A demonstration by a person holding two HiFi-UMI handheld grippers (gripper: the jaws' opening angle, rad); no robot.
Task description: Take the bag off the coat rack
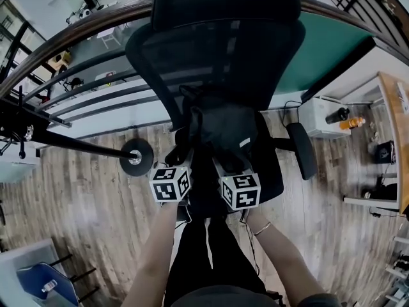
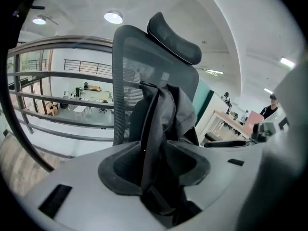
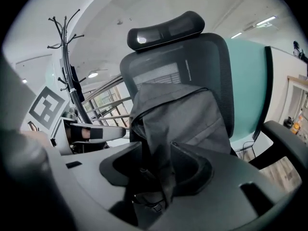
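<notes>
Slumping, creased dark fabric bag [image 3: 185, 117] leans against mesh-backed chair [image 3: 192, 57].

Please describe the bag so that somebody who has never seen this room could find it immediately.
Find the black office chair with the mesh backrest, standing on the wooden floor. The bag is at its seat, just in front of the backrest. It is the only soft, crumpled thing there: dark grey fabric with folds, against the chair's stiff mesh.
</notes>
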